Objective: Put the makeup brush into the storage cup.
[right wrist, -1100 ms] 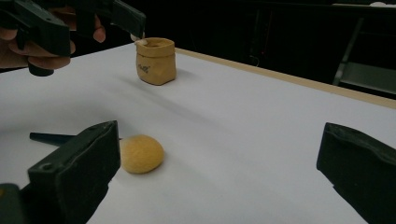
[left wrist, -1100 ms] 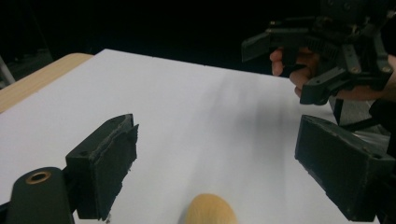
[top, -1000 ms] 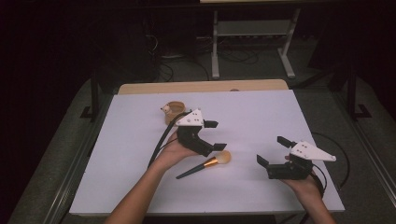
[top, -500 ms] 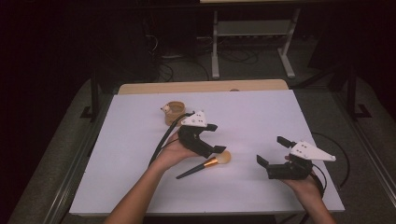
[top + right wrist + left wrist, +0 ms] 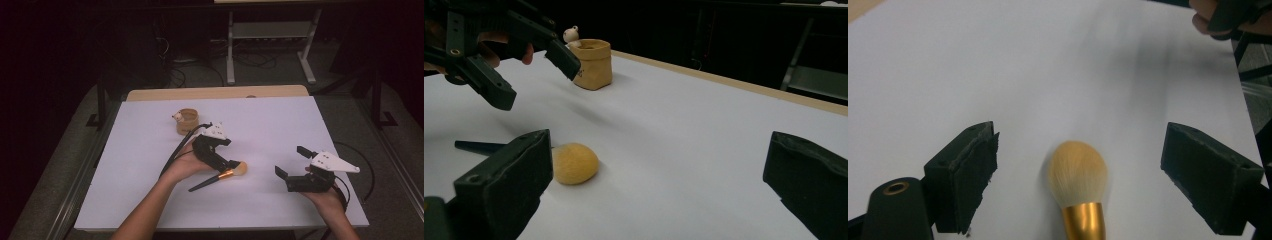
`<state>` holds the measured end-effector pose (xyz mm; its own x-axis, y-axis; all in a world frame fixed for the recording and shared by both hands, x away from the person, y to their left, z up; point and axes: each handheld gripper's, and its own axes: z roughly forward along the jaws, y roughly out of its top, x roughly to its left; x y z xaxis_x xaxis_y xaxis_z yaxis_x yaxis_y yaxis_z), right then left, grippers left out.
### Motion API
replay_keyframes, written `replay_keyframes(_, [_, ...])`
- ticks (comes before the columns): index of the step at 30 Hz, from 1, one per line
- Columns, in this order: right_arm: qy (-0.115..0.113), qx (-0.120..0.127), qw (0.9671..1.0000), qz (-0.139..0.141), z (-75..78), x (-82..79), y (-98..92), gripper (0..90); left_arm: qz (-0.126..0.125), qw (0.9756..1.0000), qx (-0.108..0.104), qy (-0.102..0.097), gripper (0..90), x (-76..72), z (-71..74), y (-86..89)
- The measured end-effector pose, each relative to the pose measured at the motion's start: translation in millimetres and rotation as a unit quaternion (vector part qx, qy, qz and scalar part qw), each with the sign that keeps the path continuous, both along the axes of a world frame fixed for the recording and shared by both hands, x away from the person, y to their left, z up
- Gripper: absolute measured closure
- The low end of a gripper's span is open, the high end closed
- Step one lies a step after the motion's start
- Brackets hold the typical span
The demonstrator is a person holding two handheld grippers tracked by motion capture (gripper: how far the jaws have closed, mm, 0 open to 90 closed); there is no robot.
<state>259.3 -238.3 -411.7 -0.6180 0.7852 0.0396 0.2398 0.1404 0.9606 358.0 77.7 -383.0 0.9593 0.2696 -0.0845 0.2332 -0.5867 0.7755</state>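
Gold-banded, the makeup brush [image 5: 220,176] lies flat on the white table [image 5: 280,125]; its dark handle is cut off at the bottom edge of the left gripper view and partly hidden behind a jaw in the right gripper view. Just above its bristle head hangs the left hand-held gripper [image 5: 1080,165], jaws wide apart and clear of it. The right hand-held gripper [image 5: 292,162] is also spread open, well apart from the brush, while the small tan pouch [image 5: 187,120] beyond is too small to make out closely.

Table [image 5: 280,125]: white top, bare wooden strip along far edge | Small tan pouch [image 5: 187,121]: stood upright toward far left corner of the table, a small white figure seen at its rim | Metal stand [image 5: 270,45]: placed on floor beyond far edge | Cables [image 5: 185,70]: laid on dark floor behind
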Motion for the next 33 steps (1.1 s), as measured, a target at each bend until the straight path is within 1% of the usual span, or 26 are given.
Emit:
replay_keyframes(7, [-0.001,-0.001,1.0000,0.000,-0.1,0.5,-0.5,0.0,0.002,0.9995,0.029,0.013,14.7,0.5,-3.3,-1.9])
replay_keyframes(10, [-0.001,0.000,1.0000,0.000,0.0,0.2,-0.6,0.0,0.000,0.9990,0.041,0.015,14.9,0.6,-4.2,-2.5])
replay_keyframes(13, [-0.001,0.000,1.0000,0.000,0.0,0.2,-0.6,0.0,-0.001,0.9988,0.046,0.019,16.2,0.3,-4.5,-3.1])
replay_keyframes(15, [-0.001,-0.001,1.0000,0.000,-0.2,0.6,-0.6,0.0,0.000,0.9979,0.061,0.021,16.6,0.4,-5.9,-4.2])
replay_keyframes(17, [-0.001,-0.001,1.0000,0.000,-0.1,0.7,-0.7,0.0,0.003,0.9971,0.072,0.026,16.9,0.3,-7.4,-5.0])
replay_keyframes(18, [-0.001,-0.001,1.0000,0.000,-0.1,0.7,-0.7,0.0,0.005,0.9967,0.076,0.027,18.4,0.4,-8.4,-5.5])
replay_keyframes(19, [-0.001,-0.001,1.0000,0.000,-0.1,0.5,-0.7,0.0,0.005,0.9967,0.076,0.027,19.1,0.4,-8.4,-5.5])
replay_keyframes(20, [-0.001,-0.001,1.0000,0.000,-0.1,0.5,-0.8,0.0,0.005,0.9959,0.083,0.034,19.2,0.4,-10.3,-6.3])
replay_keyframes(23, [-0.001,-0.001,1.0000,0.000,-0.1,0.5,-0.8,0.0,0.005,0.9943,0.099,0.039,20.0,0.0,-12.7,-8.2])
replay_keyframes(24, [-0.001,-0.001,1.0000,0.000,-0.1,0.7,-0.8,0.0,0.006,0.9934,0.107,0.043,20.4,-0.1,-13.3,-8.7])
replay_keyframes(30, [-0.001,-0.002,1.0000,0.000,-0.1,0.7,-1.1,0.0,0.011,0.9894,0.138,0.045,23.7,1.1,-17.8,-11.3])
replay_keyframes(33, [-0.001,-0.001,1.0000,-0.001,0.0,0.4,-1.3,0.0,0.013,0.9875,0.149,0.050,25.2,0.6,-20.1,-12.8])
